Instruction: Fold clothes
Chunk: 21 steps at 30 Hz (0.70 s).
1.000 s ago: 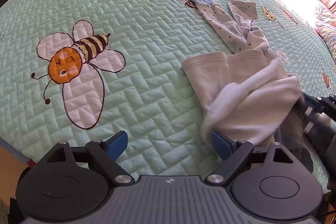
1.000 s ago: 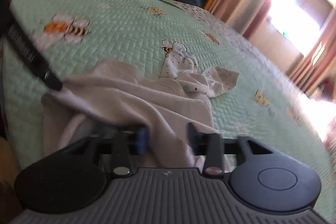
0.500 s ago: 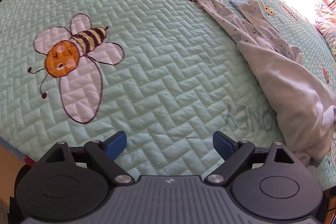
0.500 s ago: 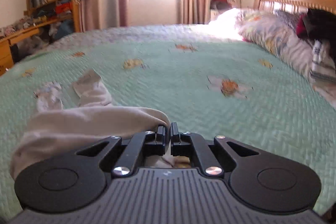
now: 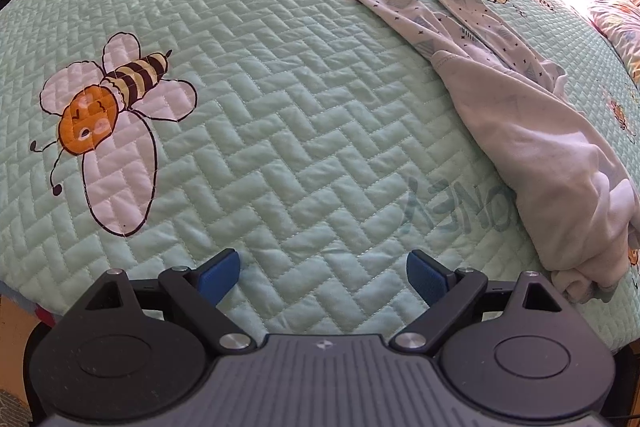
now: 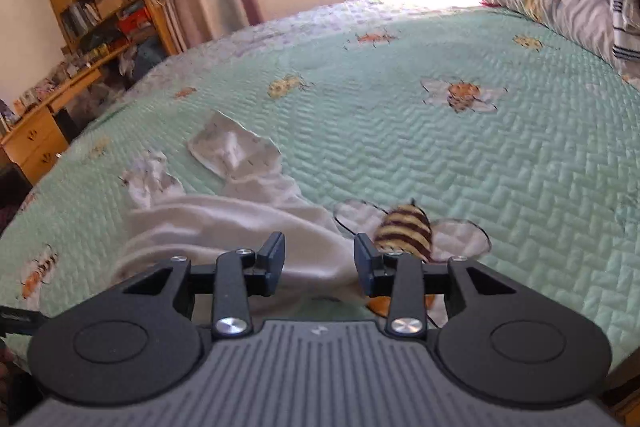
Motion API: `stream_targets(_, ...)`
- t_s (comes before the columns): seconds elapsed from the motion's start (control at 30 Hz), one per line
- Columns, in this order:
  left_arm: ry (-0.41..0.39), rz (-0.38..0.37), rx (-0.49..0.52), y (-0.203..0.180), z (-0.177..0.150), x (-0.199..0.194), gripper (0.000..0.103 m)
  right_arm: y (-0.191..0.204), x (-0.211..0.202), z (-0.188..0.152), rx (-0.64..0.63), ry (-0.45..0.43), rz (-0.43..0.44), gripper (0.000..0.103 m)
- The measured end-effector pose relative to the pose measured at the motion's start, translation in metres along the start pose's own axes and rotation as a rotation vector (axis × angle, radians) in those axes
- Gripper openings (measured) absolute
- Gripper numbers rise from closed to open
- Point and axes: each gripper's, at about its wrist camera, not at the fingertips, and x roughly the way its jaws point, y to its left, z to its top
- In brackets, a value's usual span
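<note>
Your left gripper [image 5: 322,277] hangs over the mint-green quilted bedspread [image 5: 280,131], its blue ribbed pads [image 5: 220,273] spread wide with only the quilt below them. The quilt has a zigzag stitched pattern and a big printed bee [image 5: 108,111] at the left. Further right lies the garment [image 5: 540,163], soft pale cloth bunched in a long heap, its two star-printed legs [image 5: 404,11] stretched flat away from you. Faint blue writing shows on the quilt beside it, but you cannot read it. Your right gripper [image 6: 320,261] has just been opening: its dark pads stand apart, the white cloth [image 6: 224,231] lies loose between and under them, not pinched.
</note>
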Motion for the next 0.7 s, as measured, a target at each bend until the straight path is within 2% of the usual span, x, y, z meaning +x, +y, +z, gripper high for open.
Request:
stream_targets(0.03,0.001,0.003,0.006,-0.002,0.0,0.001,0.093,0.011,0.005,0.004,-0.045,-0.006,0.023,0.049)
stream_targets(0.1,0.001,0.003,0.018,-0.006,-0.001,0.001,0.093,0.04,0.023,0.009,-0.162,-0.006,0.07,0.051)
stream_targets(0.23,0.006,0.003,0.015,-0.006,-0.001,-0.002,0.093,0.088,0.073,0.015,-0.335,0.04,0.165,0.063)
stream_targets(0.4,0.007,0.025,-0.004,0.002,-0.001,-0.005,0.093,0.121,0.138,0.017,-0.497,0.177,0.155,0.063)
stream_targets(0.43,0.007,0.028,-0.011,0.004,-0.001,-0.006,0.093,0.122,0.143,0.015,-0.502,0.194,0.163,0.051)
stream_targets(0.47,0.008,0.028,-0.017,0.005,0.0,-0.006,0.093,0.122,0.149,0.013,-0.507,0.212,0.171,0.021)
stream_targets(0.5,0.008,0.029,-0.023,0.007,0.0,-0.006,0.093,0.122,0.146,0.011,-0.504,0.202,0.186,0.007)
stream_targets(0.6,0.009,0.027,-0.032,0.009,0.001,-0.005,0.093,0.113,0.104,0.007,-0.46,0.09,0.289,0.006)
stream_targets(0.7,0.009,0.023,-0.03,0.008,0.001,-0.004,0.093,0.095,0.046,-0.001,-0.406,0.064,0.472,0.006)
